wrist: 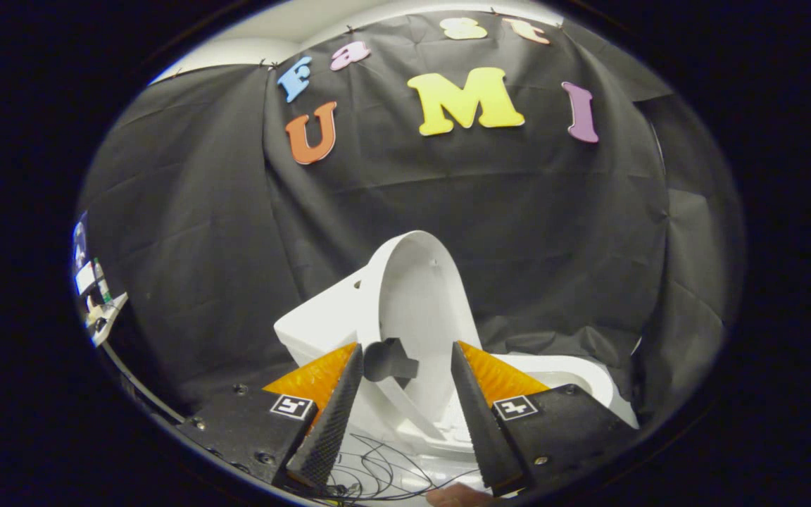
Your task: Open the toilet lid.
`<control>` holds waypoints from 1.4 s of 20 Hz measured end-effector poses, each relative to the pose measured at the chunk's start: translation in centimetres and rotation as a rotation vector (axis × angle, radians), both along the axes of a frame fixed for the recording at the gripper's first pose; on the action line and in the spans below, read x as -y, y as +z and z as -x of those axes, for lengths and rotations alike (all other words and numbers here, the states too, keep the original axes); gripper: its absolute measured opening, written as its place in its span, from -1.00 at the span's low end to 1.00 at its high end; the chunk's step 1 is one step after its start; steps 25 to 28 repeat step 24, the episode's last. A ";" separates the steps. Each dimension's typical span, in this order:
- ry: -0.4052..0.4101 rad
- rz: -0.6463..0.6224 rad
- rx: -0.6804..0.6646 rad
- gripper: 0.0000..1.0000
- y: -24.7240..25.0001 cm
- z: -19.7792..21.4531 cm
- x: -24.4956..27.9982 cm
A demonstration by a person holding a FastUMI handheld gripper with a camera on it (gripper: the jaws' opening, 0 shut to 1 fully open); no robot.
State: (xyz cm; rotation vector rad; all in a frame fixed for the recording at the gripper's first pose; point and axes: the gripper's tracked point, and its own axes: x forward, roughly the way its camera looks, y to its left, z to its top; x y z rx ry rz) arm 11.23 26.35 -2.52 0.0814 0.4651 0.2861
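A white toilet stands ahead of me against the black cloth wall. Its lid [419, 296] is raised and leans back against the tank [317, 320], with its inner face turned toward me. The seat and bowl rim [574, 373] lie to the right, beyond the right finger. My gripper [405, 348] is open, its two fingers spread wide apart. The lower part of the lid shows in the gap between them, a little beyond the tips. Nothing is pressed between the fingers.
Thin dark wires [377, 468] lie loose on the white surface below the fingers. A fingertip of a person's hand [458, 496] shows just under the gripper. A small white stand with bits of equipment [99, 310] sits far off to the left.
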 end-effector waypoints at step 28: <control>-0.103 -0.018 0.350 0.98 3.9 9.3 20.1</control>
